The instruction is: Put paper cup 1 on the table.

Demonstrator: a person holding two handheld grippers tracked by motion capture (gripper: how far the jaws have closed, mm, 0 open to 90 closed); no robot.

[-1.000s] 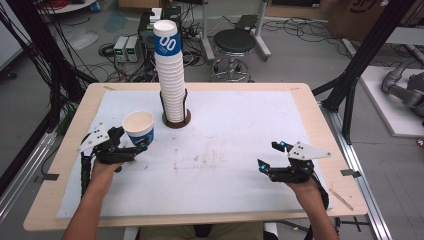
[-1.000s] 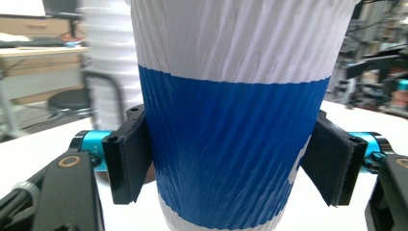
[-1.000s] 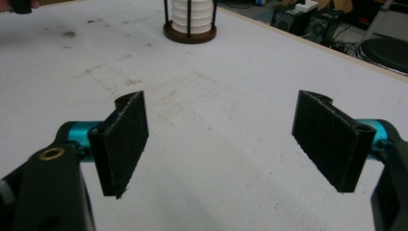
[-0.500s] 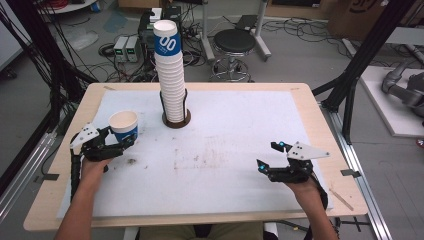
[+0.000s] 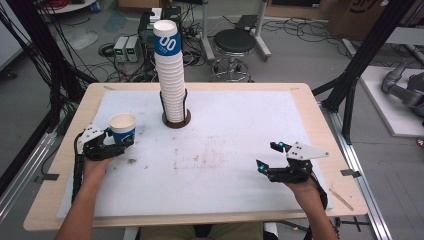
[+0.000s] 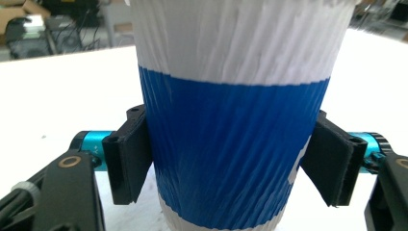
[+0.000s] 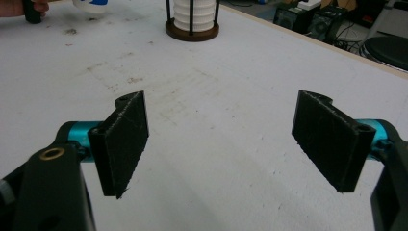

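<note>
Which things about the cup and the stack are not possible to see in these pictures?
- Base of the paper cup: left gripper view, cut off by the bottom edge, so resting or lifted is unclear.
- Cup's printed mark: left gripper view, turned away beside the right jaw.
- Inside of the cup: high view, too small.
- Number of cups in the cup stack: high view, rims too fine.
- Stack's top: right gripper view, cut off above the wooden holder.

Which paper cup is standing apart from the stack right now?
The single cup near the table's left edge, held upright in the left gripper; all the others are nested in the tall stack.
</note>
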